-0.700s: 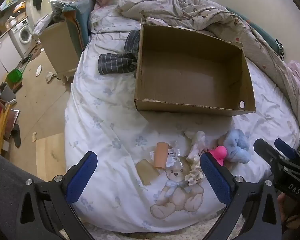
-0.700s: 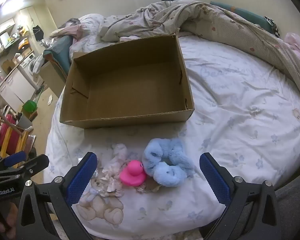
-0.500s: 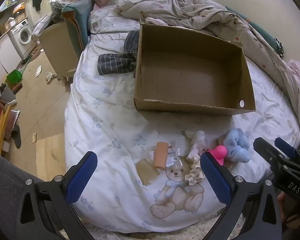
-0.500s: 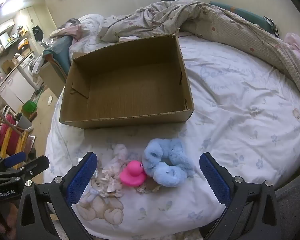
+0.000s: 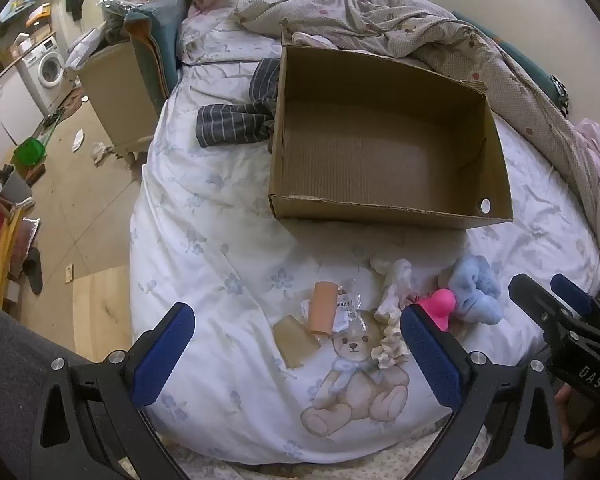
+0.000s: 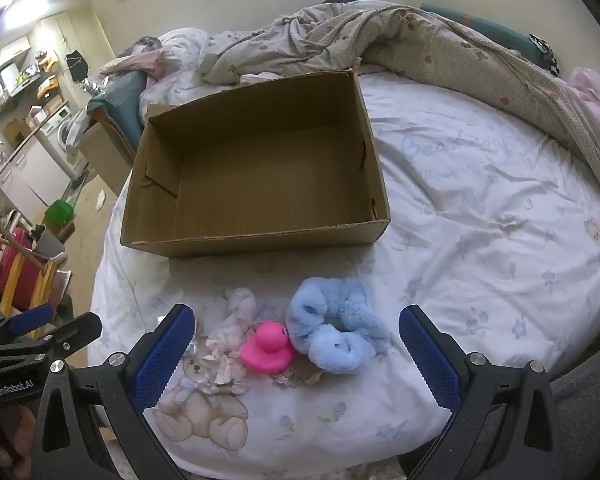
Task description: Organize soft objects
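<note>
An empty cardboard box (image 5: 388, 216) (image 6: 256, 240) sits on the white bed. In front of it lie a pink rubber duck (image 6: 267, 347) (image 5: 442, 304), a fluffy blue plush (image 6: 334, 334) (image 5: 474, 290), a cream frilly scrunchie (image 6: 230, 346) (image 5: 390, 344) and a tan tube in a clear wrapper (image 5: 326, 307). My left gripper (image 5: 296, 354) hovers open above the tube and scrunchie, holding nothing. Just as wide, my right gripper (image 6: 296, 354) stands open over the duck and blue plush.
A rumpled beige duvet (image 6: 440, 48) piles behind the box and along the right. Striped dark clothing (image 5: 236, 122) lies left of the box. The bed's left edge drops to a floor with a cabinet (image 5: 116, 96) and a green bowl (image 5: 29, 151).
</note>
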`<state>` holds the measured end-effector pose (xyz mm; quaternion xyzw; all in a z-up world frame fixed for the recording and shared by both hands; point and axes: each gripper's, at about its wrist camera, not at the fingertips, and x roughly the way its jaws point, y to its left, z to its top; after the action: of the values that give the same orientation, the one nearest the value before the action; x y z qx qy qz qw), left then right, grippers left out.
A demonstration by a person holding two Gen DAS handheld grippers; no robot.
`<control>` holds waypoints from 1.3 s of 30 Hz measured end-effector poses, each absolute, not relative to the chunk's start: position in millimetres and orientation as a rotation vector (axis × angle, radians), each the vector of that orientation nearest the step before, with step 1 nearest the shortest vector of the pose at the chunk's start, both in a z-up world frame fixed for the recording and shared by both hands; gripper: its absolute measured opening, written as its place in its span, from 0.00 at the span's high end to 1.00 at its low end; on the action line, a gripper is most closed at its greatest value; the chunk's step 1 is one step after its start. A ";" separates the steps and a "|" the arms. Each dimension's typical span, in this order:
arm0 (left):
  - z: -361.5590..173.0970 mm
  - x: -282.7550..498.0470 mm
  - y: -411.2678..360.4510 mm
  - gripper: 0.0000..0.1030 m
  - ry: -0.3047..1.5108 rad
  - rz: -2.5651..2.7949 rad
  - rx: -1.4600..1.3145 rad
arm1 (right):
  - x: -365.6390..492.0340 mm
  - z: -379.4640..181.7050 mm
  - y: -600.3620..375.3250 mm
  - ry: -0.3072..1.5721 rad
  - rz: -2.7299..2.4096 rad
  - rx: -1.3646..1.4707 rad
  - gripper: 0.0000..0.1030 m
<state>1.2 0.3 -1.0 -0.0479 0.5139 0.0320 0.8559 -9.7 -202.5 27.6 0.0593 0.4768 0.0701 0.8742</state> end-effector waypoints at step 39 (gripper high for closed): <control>-4.4 -0.9 0.9 0.00 1.080 0.068 -0.095 | -8.6 27.1 -201.2 0.999 0.147 0.127 0.00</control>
<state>-0.9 0.9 -4.4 -0.0450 0.5139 0.0321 0.8560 -8.6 -201.2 27.1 0.0608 0.4781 0.0705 0.8734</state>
